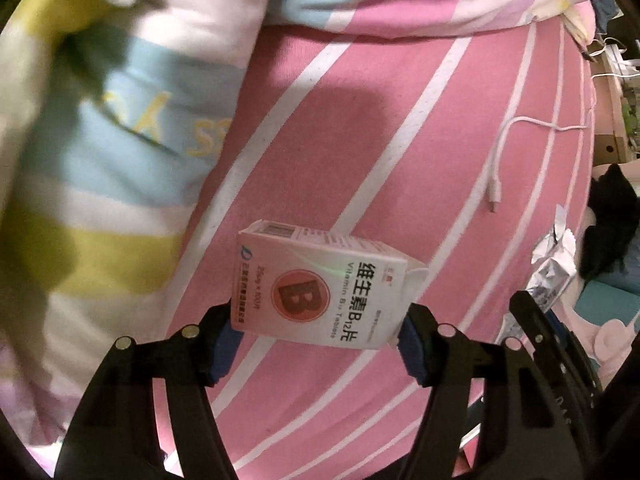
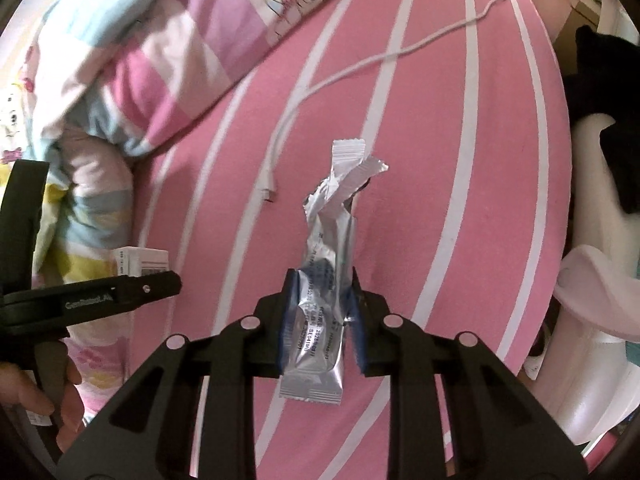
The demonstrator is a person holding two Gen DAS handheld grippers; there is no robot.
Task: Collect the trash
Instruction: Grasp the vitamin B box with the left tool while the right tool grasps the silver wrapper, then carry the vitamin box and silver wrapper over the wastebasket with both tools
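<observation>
My left gripper clamps the box sideways — my right gripper pinches the wrapper, pointing far away.

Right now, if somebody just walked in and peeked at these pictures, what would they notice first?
Probably the pink-and-white vitamin box with a big red B, pinched between the left gripper and lifted over the pink striped sheet. Next, the crinkly silver wrapper squeezed in the right gripper, its torn top sticking up. A white cable snakes across the sheet behind it.
</observation>
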